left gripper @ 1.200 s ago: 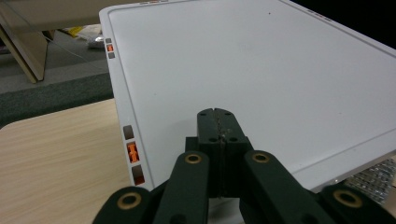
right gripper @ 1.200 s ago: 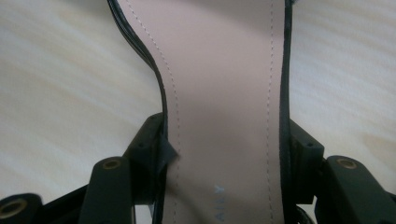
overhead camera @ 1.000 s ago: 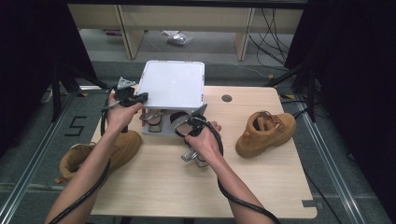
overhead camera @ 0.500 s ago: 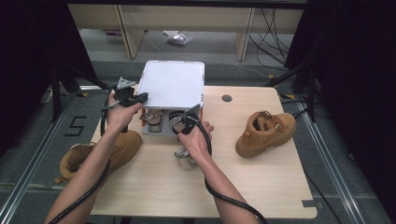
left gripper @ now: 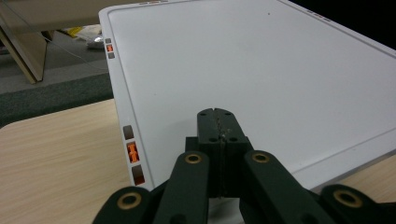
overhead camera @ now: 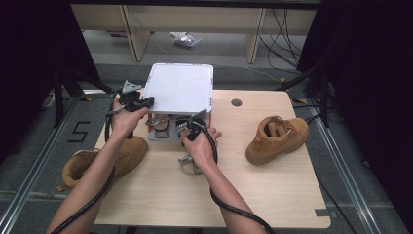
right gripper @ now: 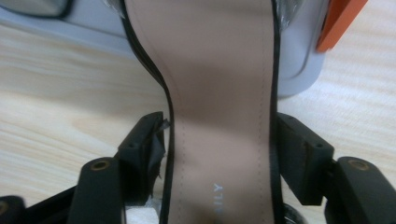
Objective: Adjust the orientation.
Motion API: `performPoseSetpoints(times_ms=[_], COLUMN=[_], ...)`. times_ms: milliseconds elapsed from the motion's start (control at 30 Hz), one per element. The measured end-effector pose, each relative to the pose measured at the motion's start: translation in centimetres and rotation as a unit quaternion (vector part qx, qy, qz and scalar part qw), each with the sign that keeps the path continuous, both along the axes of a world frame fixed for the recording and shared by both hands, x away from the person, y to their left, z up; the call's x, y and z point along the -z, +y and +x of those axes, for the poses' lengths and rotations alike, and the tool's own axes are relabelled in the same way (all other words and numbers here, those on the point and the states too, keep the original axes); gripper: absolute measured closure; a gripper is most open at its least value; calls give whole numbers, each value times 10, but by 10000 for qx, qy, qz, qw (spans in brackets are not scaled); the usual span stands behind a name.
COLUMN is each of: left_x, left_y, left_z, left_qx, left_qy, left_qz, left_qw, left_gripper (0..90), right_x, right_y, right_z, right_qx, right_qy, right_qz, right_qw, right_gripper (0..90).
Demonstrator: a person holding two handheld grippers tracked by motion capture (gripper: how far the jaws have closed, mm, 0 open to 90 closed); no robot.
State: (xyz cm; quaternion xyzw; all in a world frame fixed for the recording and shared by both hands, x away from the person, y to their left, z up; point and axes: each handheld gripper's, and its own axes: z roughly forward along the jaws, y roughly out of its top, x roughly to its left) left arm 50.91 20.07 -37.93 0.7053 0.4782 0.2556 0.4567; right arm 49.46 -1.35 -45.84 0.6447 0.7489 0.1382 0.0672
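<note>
**Sandal between our right fingers at the open box**

We hold our left gripper at the left front corner of the white lid of the grey box, which stands at the back of the table; in the left gripper view its fingers are pressed fully together with nothing between them, lying on the lid's near edge, close to the small orange marks along the rim.

Our right gripper sits at the front of the box; in the right gripper view a sandal with a tan insole and thin black edging runs up between the fingers toward the grey box. The fingers have just been opening and stand wide; the right one lies against the sandal's edge, the left one just beside its edge, and we cannot tell whether they press it.

A tan boot lies on its own at the right of the table, well apart from the box; a second tan boot rests at the left edge, under our left forearm.
</note>
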Motion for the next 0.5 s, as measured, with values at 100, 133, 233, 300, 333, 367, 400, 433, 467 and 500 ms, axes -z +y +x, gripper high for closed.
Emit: performPoseSetpoints(times_ms=[100,133,233,300,333,367,400,433,467,500], left_x=[0,0,0,0,0,0,0,0,0,0], left_y=[0,0,0,0,0,0,0,0,0,0], left_z=[0,0,0,0,0,0,0,0,0,0], left_qx=[-10,-10,-4,-8,-8,-18,-17,-14,-14,-12], left_qy=[24,24,19,22,22,27,28,25,25,22], left_qz=[10,0,2,34,34,16,10,18,18,19], left_qw=[10000,10000,10000,10000,10000,10000,10000,10000,10000,10000], left_gripper=[898,898,899,898,899,898,898,898,898,899], right_x=[-6,-9,-14,-26,-30,-34,-39,-42,-42,-50], right_y=[-6,-5,-12,-18,-21,-24,-27,-30,-30,-38], right_z=[-3,-6,-10,-19,-21,-24,-26,-29,-29,-35], right_qx=[-323,-431,-782,-857,-865,-842,-809,-805,-805,-810], right_qy=[-332,-273,-345,-641,-640,-638,-598,-588,-588,-546], right_qz=[-88,119,264,361,410,455,461,472,472,584], right_qw=[9989,9986,9960,9936,9934,9934,9939,9939,9939,9935], right_gripper=[343,340,340,350,350,369,403,420,420,520])
